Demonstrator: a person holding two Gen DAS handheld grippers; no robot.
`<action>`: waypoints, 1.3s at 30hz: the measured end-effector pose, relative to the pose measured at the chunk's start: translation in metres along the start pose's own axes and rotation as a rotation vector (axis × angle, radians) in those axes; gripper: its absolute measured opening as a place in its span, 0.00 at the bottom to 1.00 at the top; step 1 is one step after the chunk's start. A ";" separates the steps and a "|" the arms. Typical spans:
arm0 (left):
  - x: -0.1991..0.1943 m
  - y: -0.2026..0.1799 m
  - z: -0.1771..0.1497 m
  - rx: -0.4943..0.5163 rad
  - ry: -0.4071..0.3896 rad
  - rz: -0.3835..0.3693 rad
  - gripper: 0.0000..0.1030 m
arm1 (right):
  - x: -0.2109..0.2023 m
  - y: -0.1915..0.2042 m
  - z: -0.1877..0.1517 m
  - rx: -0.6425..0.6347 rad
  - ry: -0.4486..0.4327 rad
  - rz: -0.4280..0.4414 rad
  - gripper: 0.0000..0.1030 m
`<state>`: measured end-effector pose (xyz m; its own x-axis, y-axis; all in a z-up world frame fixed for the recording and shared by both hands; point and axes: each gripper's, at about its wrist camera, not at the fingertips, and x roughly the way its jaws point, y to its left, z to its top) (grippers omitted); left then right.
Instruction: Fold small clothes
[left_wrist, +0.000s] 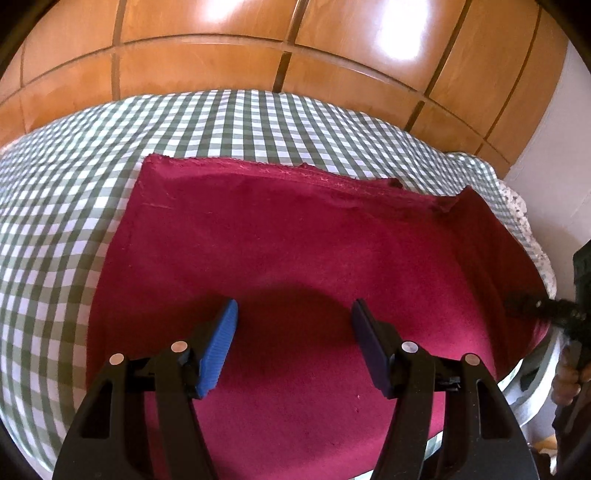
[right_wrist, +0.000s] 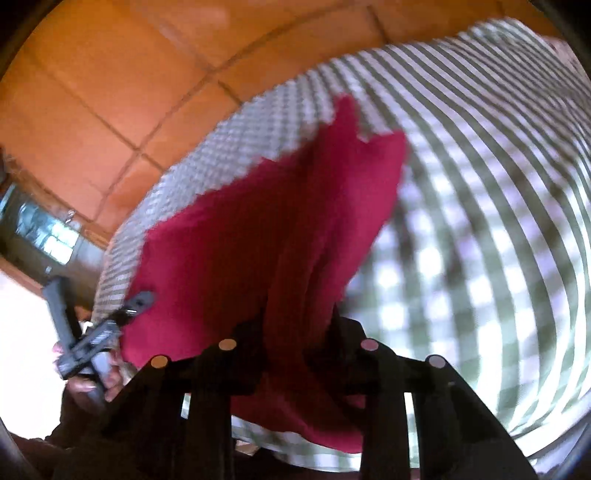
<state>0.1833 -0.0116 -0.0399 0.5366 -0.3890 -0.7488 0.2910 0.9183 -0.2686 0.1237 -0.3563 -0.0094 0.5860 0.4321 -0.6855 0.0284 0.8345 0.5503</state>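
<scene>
A dark red garment (left_wrist: 288, 236) lies spread flat on a green-and-white checked cloth (left_wrist: 59, 206). My left gripper (left_wrist: 293, 317) hovers over the garment's near middle, open and empty, with a blue pad on one finger and a dark pad on the other. In the right wrist view, which is blurred, my right gripper (right_wrist: 295, 328) is shut on a bunched edge of the red garment (right_wrist: 258, 229), and the fabric rises in folds from the checked cloth (right_wrist: 480, 221) into the jaws. The right gripper also shows at the right edge of the left wrist view (left_wrist: 532, 306), at the garment's right edge.
A terracotta tiled floor (left_wrist: 221, 62) lies beyond the checked cloth. The left gripper and the hand holding it show at the left in the right wrist view (right_wrist: 110, 325). A white wall (left_wrist: 554, 147) stands at the right. A white rounded object (left_wrist: 532, 384) sits below the cloth's right edge.
</scene>
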 end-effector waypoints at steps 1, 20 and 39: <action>0.000 0.002 0.000 -0.006 0.001 -0.012 0.60 | -0.002 0.015 0.006 -0.022 -0.013 0.024 0.25; -0.086 0.110 0.022 -0.337 -0.124 -0.354 0.60 | 0.130 0.212 -0.007 -0.343 0.157 0.243 0.22; -0.033 0.109 0.034 -0.384 0.053 -0.410 0.67 | 0.063 0.145 -0.022 -0.355 0.087 0.287 0.58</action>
<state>0.2243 0.0988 -0.0241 0.3970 -0.7248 -0.5630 0.1527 0.6571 -0.7382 0.1467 -0.2001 0.0165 0.4590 0.6773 -0.5750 -0.4127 0.7357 0.5371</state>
